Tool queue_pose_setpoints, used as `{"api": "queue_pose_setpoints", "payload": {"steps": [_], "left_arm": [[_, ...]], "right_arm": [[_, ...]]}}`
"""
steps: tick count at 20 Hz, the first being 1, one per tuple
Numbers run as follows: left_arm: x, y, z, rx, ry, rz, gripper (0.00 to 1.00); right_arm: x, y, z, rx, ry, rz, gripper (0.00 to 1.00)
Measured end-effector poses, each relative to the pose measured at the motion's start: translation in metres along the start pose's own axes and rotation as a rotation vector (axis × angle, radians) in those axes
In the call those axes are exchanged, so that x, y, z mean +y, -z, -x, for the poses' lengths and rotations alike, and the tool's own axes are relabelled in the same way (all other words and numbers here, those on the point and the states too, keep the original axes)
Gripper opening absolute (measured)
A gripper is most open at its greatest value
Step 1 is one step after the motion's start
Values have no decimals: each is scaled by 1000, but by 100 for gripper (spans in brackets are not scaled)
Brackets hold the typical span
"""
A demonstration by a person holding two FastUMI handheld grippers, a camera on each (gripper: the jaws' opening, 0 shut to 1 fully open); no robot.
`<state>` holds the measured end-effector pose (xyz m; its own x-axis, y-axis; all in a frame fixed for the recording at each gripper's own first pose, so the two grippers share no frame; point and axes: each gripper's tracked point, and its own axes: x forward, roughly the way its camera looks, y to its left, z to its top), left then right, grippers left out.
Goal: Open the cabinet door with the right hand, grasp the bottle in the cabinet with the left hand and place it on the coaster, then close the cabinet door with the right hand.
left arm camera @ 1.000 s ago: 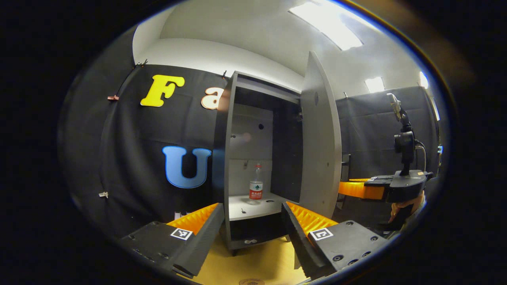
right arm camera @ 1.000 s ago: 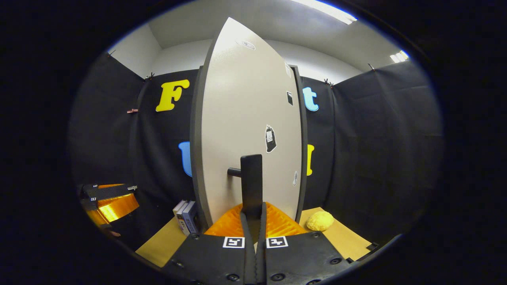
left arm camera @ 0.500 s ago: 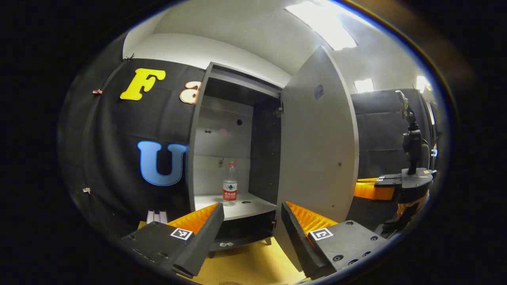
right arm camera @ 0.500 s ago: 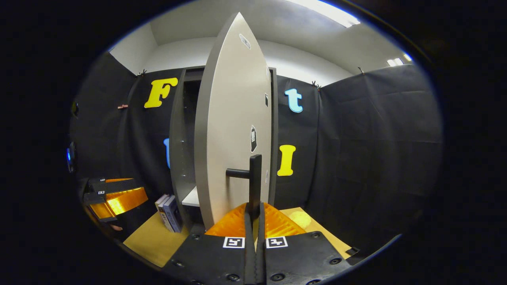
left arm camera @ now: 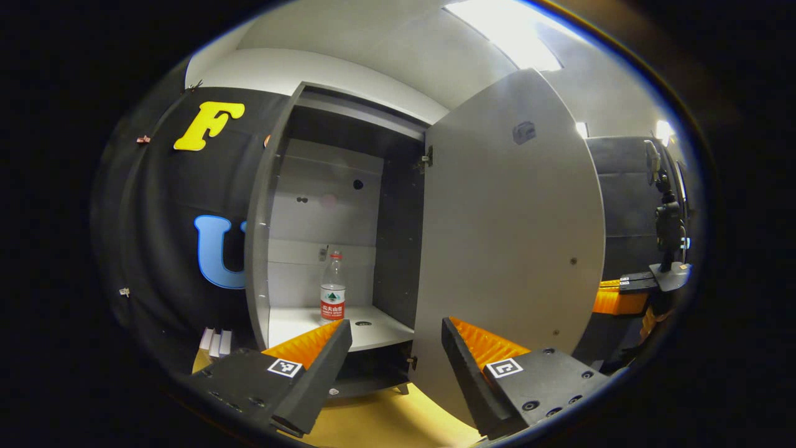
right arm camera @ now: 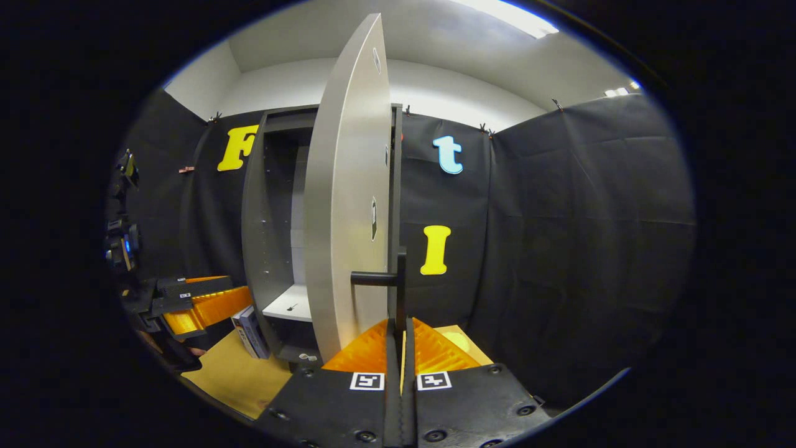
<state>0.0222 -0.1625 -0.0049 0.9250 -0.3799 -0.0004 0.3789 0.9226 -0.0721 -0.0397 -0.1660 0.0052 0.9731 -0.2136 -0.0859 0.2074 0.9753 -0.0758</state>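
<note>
In the left gripper view the cabinet door (left arm camera: 510,249) stands swung well open to the right, and the bottle (left arm camera: 333,295) stands upright on the white shelf (left arm camera: 373,333) inside the cabinet (left arm camera: 261,249), long axis vertical, cap up, near the back wall. The left gripper (left arm camera: 395,339) hovers in front of the shelf with its jaws wide apart and holding nothing, the bottle well beyond its fingertips. So the opening step looks all but done; the next move calls for the left gripper to reach in over the shelf and close on the bottle's body from the side. In the right gripper view the right gripper (right arm camera: 401,339) has its jaws together, clamped on the dark vertical handle (right arm camera: 400,292) of the door, which it sees nearly edge-on
</note>
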Motion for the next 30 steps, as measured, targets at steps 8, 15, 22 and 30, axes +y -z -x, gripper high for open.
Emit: {"api": "queue_pose_setpoints", "payload": {"steps": [8,15,22,30], "left_arm": [[22,15,-78,17,-87,-44,92],[70,20,-153,20,-186,-81,92],[113,35,-228,32,-280,-145,92],[156,69,-281,95,-345,-117,92]], "right_arm": [[-19,-1,-9,12,-101,41,5],[-49,6,-11,25,-135,-17,5],[-53,28,4,80,-191,9,5],[-144,20,26,24,130,-77,5]]}}
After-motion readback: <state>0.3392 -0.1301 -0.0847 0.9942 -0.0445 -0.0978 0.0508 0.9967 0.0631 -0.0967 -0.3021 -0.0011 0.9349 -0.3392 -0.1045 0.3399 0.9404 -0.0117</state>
